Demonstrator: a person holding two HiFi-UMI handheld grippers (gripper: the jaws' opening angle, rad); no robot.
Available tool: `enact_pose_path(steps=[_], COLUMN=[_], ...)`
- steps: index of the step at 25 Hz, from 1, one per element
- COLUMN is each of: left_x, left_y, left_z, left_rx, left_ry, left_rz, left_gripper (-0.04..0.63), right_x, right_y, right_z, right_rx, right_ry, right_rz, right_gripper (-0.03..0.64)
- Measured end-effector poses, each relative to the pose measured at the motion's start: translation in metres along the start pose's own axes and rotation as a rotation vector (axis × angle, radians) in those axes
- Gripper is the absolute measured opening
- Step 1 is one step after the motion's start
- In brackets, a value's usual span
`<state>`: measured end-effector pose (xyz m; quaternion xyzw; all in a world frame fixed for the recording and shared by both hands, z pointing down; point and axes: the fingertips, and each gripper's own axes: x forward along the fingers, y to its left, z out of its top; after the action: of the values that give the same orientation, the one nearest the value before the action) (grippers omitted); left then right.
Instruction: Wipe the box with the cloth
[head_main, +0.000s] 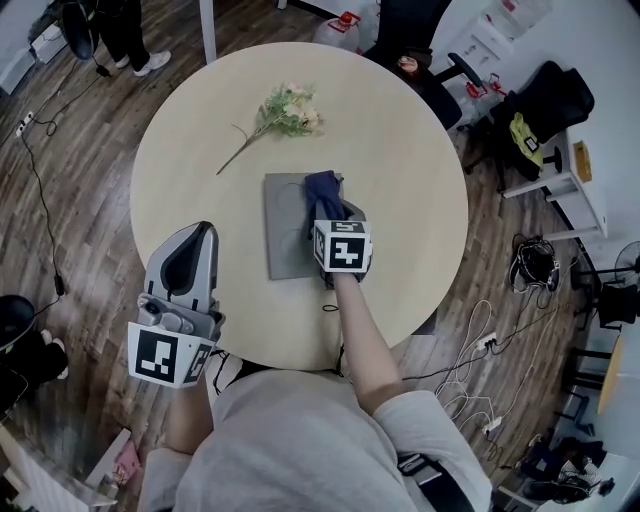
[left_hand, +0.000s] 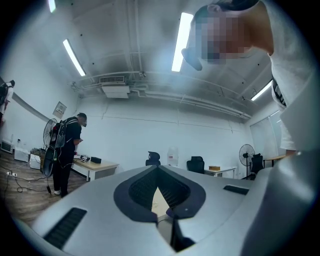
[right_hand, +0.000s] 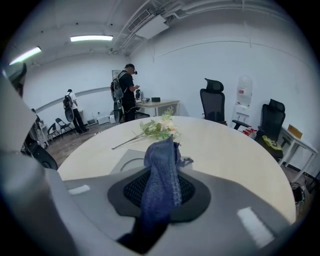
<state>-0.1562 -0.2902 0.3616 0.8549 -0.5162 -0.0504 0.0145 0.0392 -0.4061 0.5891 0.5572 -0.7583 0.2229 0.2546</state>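
A flat grey box (head_main: 287, 232) lies near the middle of the round beige table (head_main: 400, 140). My right gripper (head_main: 334, 207) hovers over the box's right half, shut on a dark blue cloth (head_main: 322, 188) that bunches up between the jaws. In the right gripper view the cloth (right_hand: 162, 172) stands out of the shut right gripper (right_hand: 165, 167), with the box (right_hand: 124, 162) just beyond it. My left gripper (head_main: 200, 235) is at the table's front left, well apart from the box, with its jaws together and nothing in them. The left gripper (left_hand: 159, 170) is tilted up towards the room and ceiling.
A sprig of artificial flowers (head_main: 283, 113) lies on the table beyond the box; these flowers (right_hand: 159, 129) also show in the right gripper view. Office chairs (head_main: 420, 50), a white desk (head_main: 565, 175) and floor cables (head_main: 480, 350) surround the table. A person (left_hand: 67, 150) stands far off.
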Motion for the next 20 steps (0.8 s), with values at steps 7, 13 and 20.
enact_pose_path(steps=[7, 13, 20], left_x=[-0.008, -0.016, -0.023], left_y=[0.000, -0.001, -0.005], left_z=[0.003, 0.003, 0.005], left_rx=[-0.011, -0.011, -0.007], left_ry=[-0.012, -0.008, -0.012], left_rz=[-0.009, -0.014, -0.023], left_gripper=[0.008, 0.008, 0.008], right_x=[-0.007, 0.008, 0.006], right_y=[0.079, 0.106, 0.080], right_z=[-0.008, -0.040, -0.045], right_rx=[0.010, -0.105, -0.071], right_ry=[0.001, 0.081, 0.076], right_rz=[0.137, 0.141, 0.087], right_gripper=[0.083, 0.083, 0.083])
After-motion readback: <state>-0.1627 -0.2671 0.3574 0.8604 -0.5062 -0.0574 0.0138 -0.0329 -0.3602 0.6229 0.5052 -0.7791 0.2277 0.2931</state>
